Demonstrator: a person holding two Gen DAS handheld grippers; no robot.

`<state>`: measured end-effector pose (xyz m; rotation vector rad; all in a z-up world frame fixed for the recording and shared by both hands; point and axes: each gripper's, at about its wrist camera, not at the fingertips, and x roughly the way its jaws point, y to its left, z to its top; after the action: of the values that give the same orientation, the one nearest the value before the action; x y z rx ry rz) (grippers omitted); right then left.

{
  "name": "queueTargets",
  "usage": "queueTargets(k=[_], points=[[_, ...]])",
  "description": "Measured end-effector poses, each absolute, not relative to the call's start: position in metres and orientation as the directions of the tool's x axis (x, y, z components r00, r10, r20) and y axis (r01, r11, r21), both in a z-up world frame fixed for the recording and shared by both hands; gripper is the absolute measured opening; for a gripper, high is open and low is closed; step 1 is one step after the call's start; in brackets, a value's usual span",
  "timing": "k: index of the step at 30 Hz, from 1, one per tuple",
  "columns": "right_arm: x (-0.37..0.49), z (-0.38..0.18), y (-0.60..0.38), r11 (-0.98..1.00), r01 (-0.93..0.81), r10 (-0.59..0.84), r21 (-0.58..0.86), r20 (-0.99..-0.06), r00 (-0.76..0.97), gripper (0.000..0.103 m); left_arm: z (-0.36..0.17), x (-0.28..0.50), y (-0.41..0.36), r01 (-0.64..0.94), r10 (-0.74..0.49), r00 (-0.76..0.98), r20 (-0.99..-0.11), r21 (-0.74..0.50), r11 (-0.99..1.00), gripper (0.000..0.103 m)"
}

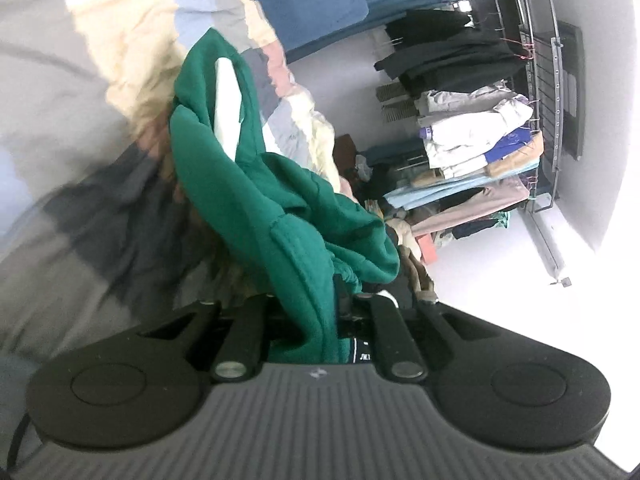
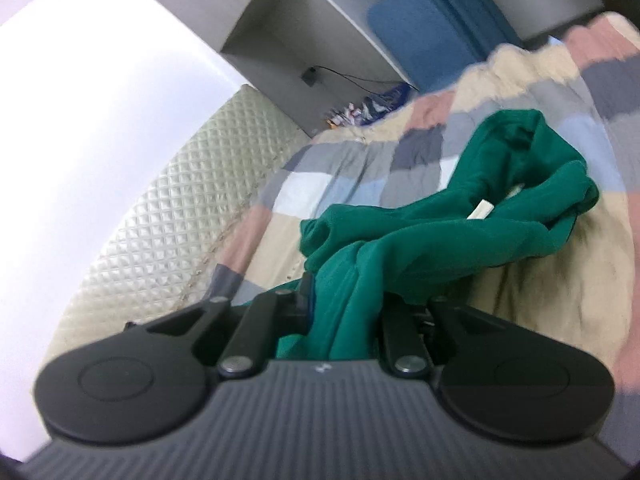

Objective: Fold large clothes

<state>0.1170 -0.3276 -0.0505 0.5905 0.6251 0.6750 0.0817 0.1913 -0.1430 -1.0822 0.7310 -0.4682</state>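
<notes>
A large green garment [image 1: 276, 196] with a white patch hangs bunched in the left wrist view, lifted off the patchwork bedspread [image 1: 132, 80]. My left gripper [image 1: 316, 304] is shut on a fold of it; cloth drapes over the jaws and hides the fingertips. In the right wrist view the same green garment [image 2: 440, 232] stretches away over the bedspread [image 2: 360, 168], a white label showing mid-fabric. My right gripper [image 2: 344, 296] is shut on another bunched part of it, cloth spilling down between the jaws.
A metal rack [image 1: 532, 92] with stacked folded clothes [image 1: 476, 144] stands against the white wall at right. A quilted headboard [image 2: 160, 216] lies left of the bed, with a grey shelf unit [image 2: 296, 28] and blue curtain [image 2: 432, 16] behind.
</notes>
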Motion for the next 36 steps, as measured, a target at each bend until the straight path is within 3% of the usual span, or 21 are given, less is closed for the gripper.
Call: queueTargets(k=[8,15,21,27,36], points=[[0.104,-0.075,-0.357,0.564,-0.206,0.668,0.800,-0.295,0.683,0.017,-0.135,0.074,0.202,0.062,-0.657,0.731,-0.182,-0.942,0.331,0.011],[0.174,-0.053,-0.357,0.495,-0.189,0.654,0.848,-0.220,0.724,0.019,-0.093,0.175,0.190,0.099,-0.589,0.793,-0.158,-0.920,0.380,0.011],[0.295,-0.069,-0.365,0.449,-0.046,0.582,0.892,-0.253,0.773,0.020,-0.098,0.316,0.181,0.047,-0.498,0.834,-0.239,-0.868,0.495,0.011],[0.400,-0.142,-0.368,0.430,0.151,0.539,0.890,-0.388,0.748,0.021,-0.152,0.434,0.170,-0.060,-0.461,0.809,-0.366,-0.830,0.554,0.011],[0.462,-0.228,-0.367,0.382,0.192,0.546,0.904,-0.389,0.742,0.020,-0.244,0.518,0.161,-0.165,-0.424,0.745,-0.514,-0.759,0.630,0.011]])
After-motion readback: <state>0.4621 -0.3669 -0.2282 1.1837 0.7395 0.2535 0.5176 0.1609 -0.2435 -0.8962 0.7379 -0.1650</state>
